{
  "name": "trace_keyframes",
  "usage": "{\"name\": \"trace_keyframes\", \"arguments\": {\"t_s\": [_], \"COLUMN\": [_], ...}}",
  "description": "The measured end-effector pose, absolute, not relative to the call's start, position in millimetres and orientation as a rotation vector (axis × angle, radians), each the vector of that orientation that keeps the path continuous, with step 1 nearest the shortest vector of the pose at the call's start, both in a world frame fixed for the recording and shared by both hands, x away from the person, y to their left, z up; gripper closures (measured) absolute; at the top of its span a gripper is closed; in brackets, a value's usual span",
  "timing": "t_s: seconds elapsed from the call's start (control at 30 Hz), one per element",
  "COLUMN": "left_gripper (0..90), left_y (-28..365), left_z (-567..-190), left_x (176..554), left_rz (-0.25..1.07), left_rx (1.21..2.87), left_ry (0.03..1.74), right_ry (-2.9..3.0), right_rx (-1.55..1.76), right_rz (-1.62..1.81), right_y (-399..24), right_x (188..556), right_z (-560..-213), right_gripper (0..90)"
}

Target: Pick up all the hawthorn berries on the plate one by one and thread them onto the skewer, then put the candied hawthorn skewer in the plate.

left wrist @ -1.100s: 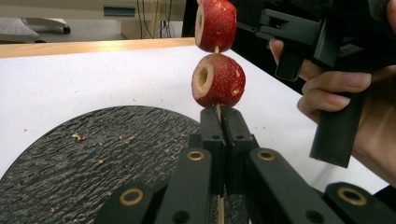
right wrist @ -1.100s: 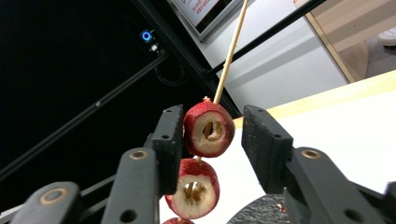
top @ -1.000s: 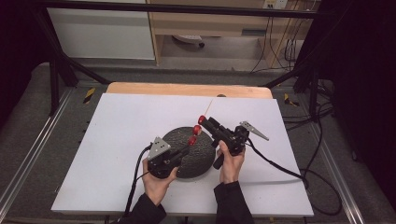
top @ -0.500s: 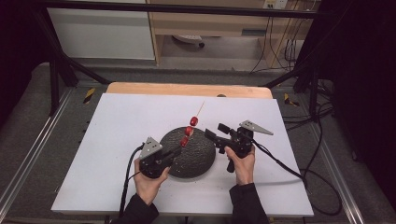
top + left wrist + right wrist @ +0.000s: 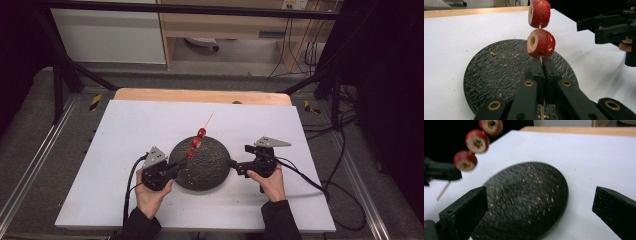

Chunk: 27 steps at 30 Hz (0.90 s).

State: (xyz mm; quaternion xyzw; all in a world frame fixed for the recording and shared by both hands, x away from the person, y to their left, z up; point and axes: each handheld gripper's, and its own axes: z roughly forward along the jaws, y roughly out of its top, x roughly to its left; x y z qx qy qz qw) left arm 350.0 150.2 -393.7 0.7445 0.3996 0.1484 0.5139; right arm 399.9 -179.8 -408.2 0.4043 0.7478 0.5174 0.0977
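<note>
A thin wooden skewer (image 5: 196, 144) carries three red, cored fruit slices (image 5: 540, 43) and slants up over a round dark stone plate (image 5: 202, 172). My left gripper (image 5: 181, 164) is shut on the skewer's bare lower end, just under the lowest slice (image 5: 543, 61). My right gripper (image 5: 235, 167) sits at the plate's right edge. Its jaws have just been opening and now stand wide apart with nothing between them (image 5: 539, 192). In the right gripper view the slices (image 5: 477, 141) hang at the upper left, beyond the plate (image 5: 529, 195).
Crumbs are scattered over the plate (image 5: 499, 72). The white board (image 5: 125, 125) lies on a wooden table (image 5: 200, 95), with dark floor and metal rails around it. Cables trail from both grippers toward the near edge.
My right gripper has let go of the skewer, opened wide and drawn back to the right and nearer. My left gripper has shifted slightly left with the skewer.
</note>
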Motion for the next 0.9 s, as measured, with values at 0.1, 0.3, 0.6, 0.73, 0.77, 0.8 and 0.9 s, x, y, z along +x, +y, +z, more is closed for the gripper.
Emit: {"name": "trace_keyframes", "arguments": {"t_s": [0.1,0.3,0.6,0.73,0.77,0.8,0.9], "left_gripper": [88.4,88.4,88.4,88.4,88.4,88.4,88.4], "left_y": [152,155,159,159,159,159,157], "left_z": [-392,-388,-386,-386,-386,-386,-387], "left_x": [350,354,362,365,366,367,369], "left_rz": [0.365,0.363,0.371,0.364,0.361,0.359,0.349], "left_rx": [1.81,1.857,1.933,1.948,1.956,1.964,1.989], "left_ry": [0.956,0.955,0.964,0.972,0.972,0.973,0.979], "right_ry": [2.247,2.302,2.369,2.369,2.372,2.373,2.37], "right_rx": [1.19,1.187,1.16,1.182,1.175,1.175,1.178], "right_rz": [1.477,1.383,1.298,1.262,1.252,1.244,1.233], "right_y": [-183,-197,-219,-227,-229,-231,-234], "right_x": [398,392,382,377,376,375,372], "right_z": [-412,-428,-447,-452,-453,-454,-455], "right_gripper": [0.8,0.7,1.0,0.9,0.9,0.9,0.8]}}
